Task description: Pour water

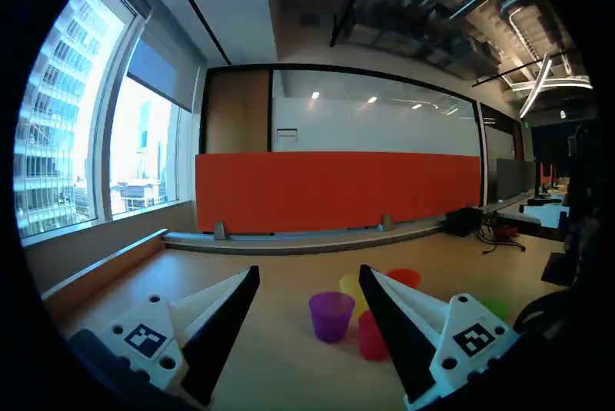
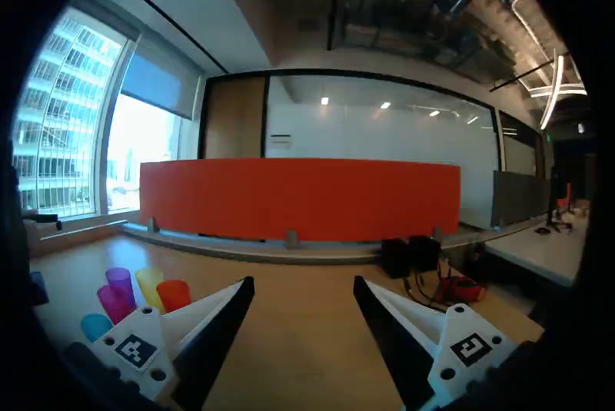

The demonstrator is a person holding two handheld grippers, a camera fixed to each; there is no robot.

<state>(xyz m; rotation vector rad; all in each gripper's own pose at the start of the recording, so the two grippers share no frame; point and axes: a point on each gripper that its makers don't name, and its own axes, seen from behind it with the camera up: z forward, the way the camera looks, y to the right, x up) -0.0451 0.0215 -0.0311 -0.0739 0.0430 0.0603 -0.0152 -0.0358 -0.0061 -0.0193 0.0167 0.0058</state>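
On counter, near centre: cup cluster, purple cup nearest. Left claw wide, empty; right claw wide, empty, cup cluster at its left. Judgement: centre purple cup between fingers, close gently, hold upright.

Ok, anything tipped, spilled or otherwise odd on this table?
Nothing stands out. The purple cup, yellow cup and orange cup stand upright on the wooden table, no spill visible. The left gripper and right gripper are open, empty.
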